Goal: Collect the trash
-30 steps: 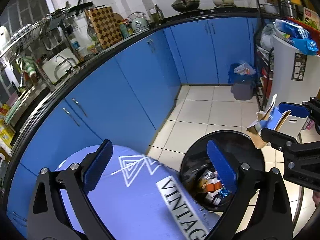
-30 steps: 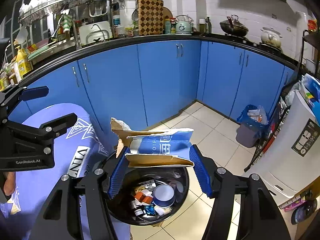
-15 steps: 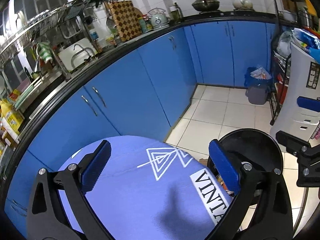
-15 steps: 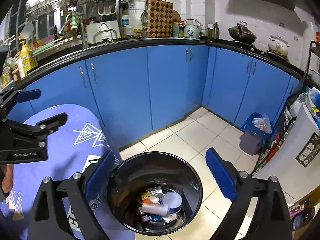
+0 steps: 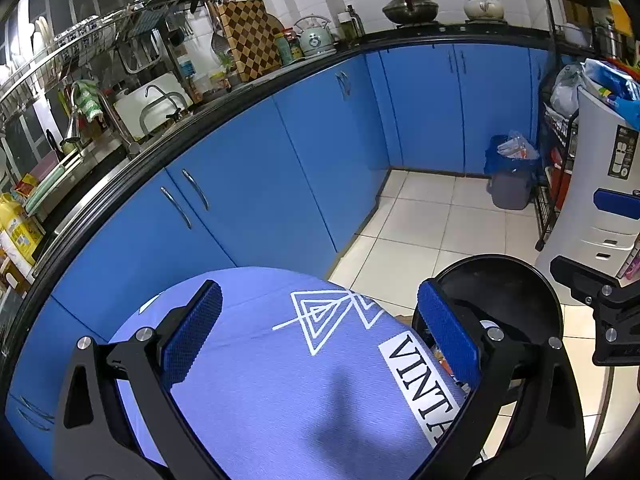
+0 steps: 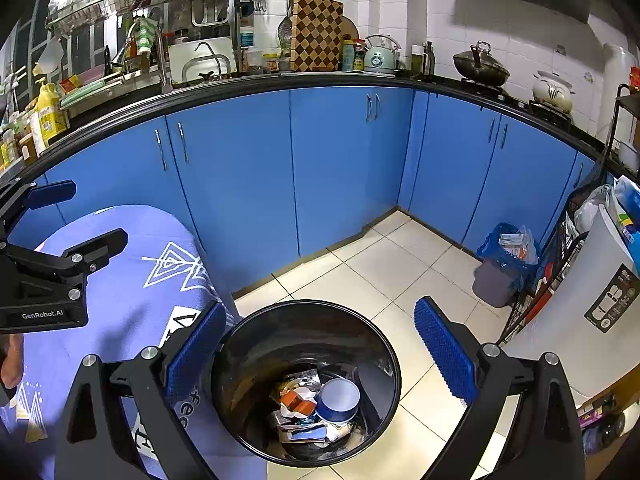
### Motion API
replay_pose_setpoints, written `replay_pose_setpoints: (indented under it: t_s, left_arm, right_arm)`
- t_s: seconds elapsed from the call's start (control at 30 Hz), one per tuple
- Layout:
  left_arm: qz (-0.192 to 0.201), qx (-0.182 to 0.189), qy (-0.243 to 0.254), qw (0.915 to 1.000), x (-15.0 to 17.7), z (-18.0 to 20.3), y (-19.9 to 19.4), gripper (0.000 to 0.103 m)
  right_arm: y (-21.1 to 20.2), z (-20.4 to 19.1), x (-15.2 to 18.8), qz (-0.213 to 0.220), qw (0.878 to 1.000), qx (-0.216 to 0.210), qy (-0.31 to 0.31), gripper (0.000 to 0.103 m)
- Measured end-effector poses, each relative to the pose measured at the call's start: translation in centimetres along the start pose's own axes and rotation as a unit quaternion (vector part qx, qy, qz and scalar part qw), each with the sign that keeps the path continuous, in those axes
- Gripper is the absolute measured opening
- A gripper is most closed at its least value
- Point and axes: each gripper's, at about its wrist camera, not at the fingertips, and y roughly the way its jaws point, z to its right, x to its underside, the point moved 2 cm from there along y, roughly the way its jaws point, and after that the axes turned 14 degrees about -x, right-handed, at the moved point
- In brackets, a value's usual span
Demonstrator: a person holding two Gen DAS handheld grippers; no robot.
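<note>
- Blue kitchen cabinets (image 6: 340,168) curve behind my rig.
- My right gripper (image 6: 320,354) hangs wide apart and empty over the black trash bin (image 6: 384,344); trash (image 6: 316,408) lies at its bottom.
- My left gripper (image 5: 320,328) gapes above a purple tablecloth (image 5: 280,380).

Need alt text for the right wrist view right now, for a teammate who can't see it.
The right gripper hangs open and empty over a round black trash bin with scraps at the bottom. A purple tablecloth and the left gripper lie left; blue cabinets curve behind.
</note>
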Motion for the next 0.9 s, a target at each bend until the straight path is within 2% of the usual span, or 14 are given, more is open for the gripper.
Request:
replay_pose_setpoints:
  t_s: [0.43,0.9]
  left_arm:
    - [0.000,0.004,0.002,1.0000,-0.02,0.53,-0.42,0.098]
    - [-0.023,0.014,-0.001,0.9996,0.26,0.33,0.36,0.099]
  right_arm:
    - [-0.38,-0.23,-0.10,0.001,1.000,0.001,-0.005,0.093]
    - [-0.54,-0.44,-0.41,0.003,1.000,0.000,-0.004,0.093]
